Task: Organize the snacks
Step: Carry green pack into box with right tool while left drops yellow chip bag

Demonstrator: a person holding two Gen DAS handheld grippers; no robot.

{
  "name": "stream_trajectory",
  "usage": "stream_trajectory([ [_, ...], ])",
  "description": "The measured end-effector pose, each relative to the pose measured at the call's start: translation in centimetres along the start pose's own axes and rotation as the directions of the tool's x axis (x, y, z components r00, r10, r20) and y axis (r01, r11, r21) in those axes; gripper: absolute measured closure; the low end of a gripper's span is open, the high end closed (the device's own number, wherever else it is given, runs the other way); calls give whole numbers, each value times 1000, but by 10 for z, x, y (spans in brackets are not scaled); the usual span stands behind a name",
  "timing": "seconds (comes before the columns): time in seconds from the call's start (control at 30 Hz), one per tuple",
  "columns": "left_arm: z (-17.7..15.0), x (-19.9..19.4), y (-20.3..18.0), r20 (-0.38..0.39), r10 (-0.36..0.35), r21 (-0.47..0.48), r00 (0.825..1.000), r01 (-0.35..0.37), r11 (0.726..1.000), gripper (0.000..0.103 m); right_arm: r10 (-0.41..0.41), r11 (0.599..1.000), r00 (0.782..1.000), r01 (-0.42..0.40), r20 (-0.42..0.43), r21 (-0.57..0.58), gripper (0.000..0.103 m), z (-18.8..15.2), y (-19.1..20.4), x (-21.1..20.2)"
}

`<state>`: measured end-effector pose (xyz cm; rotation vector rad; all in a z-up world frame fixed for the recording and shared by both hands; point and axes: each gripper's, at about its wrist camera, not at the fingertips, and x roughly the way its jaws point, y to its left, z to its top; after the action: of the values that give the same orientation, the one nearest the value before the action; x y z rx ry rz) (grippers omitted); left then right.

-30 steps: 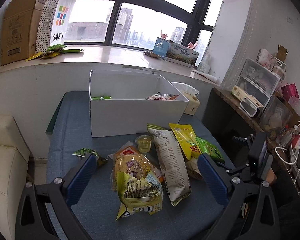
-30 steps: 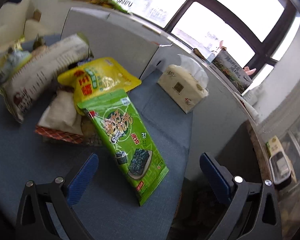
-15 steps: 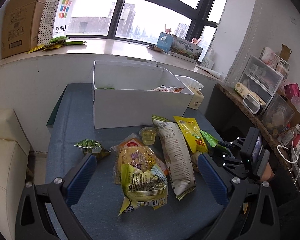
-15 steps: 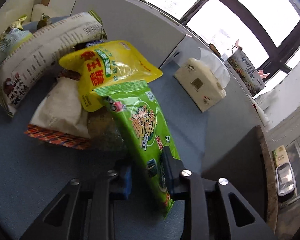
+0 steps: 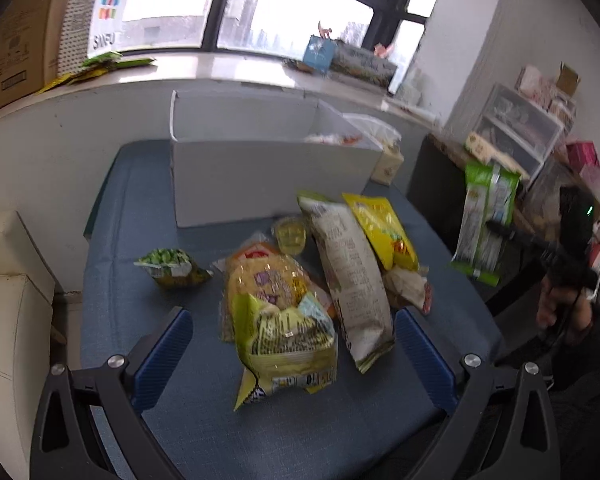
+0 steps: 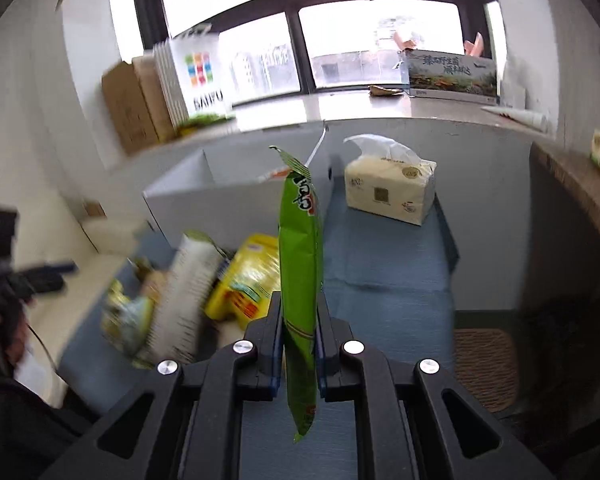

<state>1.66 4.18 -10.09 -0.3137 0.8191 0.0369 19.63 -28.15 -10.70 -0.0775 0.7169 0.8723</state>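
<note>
My right gripper (image 6: 298,320) is clamped on the green seaweed packet (image 6: 300,256), held edge-on in the air above the blue table (image 6: 384,280). My left gripper (image 5: 292,344) hangs with fingers wide apart over the snack pile: a crumpled yellow-green bag (image 5: 288,344), a long white bag (image 5: 352,272), a yellow packet (image 5: 380,228). Beyond the pile stands the white box (image 5: 268,176), with an orange-marked wrapper (image 5: 332,139) showing inside. A tissue pack (image 6: 390,190) sits beside the box.

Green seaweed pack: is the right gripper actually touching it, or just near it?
Touching. The right wrist view shows the right gripper with both fingers pressed flat against the green pack, which stands edge-on between them, lifted clear of the blue table.
</note>
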Motion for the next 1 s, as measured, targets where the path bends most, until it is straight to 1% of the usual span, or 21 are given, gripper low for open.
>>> stream_trajectory([
  [0.1, -6, 17, -8, -38, 24, 17, 999, -23, 1000, 0, 62, 995, 997, -65, 39, 72, 90, 6, -5, -5],
  [0.2, -11, 41, -11, -103, 79, 22, 992, -77, 997, 0, 90, 992, 995, -94, 52, 83, 90, 9, -2, -6],
  [0.27, -16, 57, -10, -145, 117, 37, 983, -113, 993, 0, 118, 989, 991, -123, 60, 84, 90, 9, 2, -8],
  [0.33, -21, 73, -3, -185, 121, 29, 975, -118, 993, 0, 124, 989, 991, -128, 56, 75, 90, 9, 5, -7],
  [0.37, -23, 78, 2, -201, 104, 8, 974, -104, 995, 0, 132, 988, 990, -136, 54, 71, 90, 9, 7, -6],
  [0.4, -25, 81, 7, -199, 60, -28, 978, -66, 997, 3, 140, 987, 989, -143, 51, 70, 90, 9, 8, -4],
  [0.43, -27, 81, 13, -195, 4, -70, 981, -18, 997, 23, 145, 986, 988, -148, 47, 70, 90, 8, 10, -3],
  [0.47, -28, 80, 17, -194, -23, -96, 981, 4, 995, 26, 150, 986, 988, -153, 43, 71, 90, 8, 12, -1],
  [0.5, -28, 77, 19, -186, -22, -107, 982, 2, 994, 28, 157, 985, 987, -159, 41, 72, 90, 8, 12, 1],
  [0.53, -28, 71, 20, -172, -19, -104, 985, 1, 995, 34, 162, 984, 986, -165, 39, 74, 90, 8, 14, 2],
  [0.57, -27, 63, 20, -147, -22, -103, 989, 7, 995, 35, 167, 983, 985, -170, 40, 75, 90, 7, 16, 2],
  [0.6, -25, 52, 21, -110, -30, -108, 993, 18, 994, 39, 174, 981, 984, -177, 43, 75, 90, 7, 17, 2],
  [0.73, -13, 12, 25, 6, -34, -103, 999, 34, 994, 40, 213, 973, 976, -216, 54, 76, 90, 10, 25, 4],
  [0.83, 5, -11, 30, 67, -41, -107, 997, 48, 993, 40, 229, 970, 972, -233, 58, 64, 90, 15, 35, 8],
  [0.9, 19, -22, 32, 112, -43, -101, 993, 55, 993, 40, 254, 963, 965, -258, 64, 70, 90, 22, 40, 13],
  [1.0, 49, -32, 39, 176, -81, -105, 981, 100, 989, 40, 278, 956, 958, -283, 78, 75, 90, 43, 48, 22],
])
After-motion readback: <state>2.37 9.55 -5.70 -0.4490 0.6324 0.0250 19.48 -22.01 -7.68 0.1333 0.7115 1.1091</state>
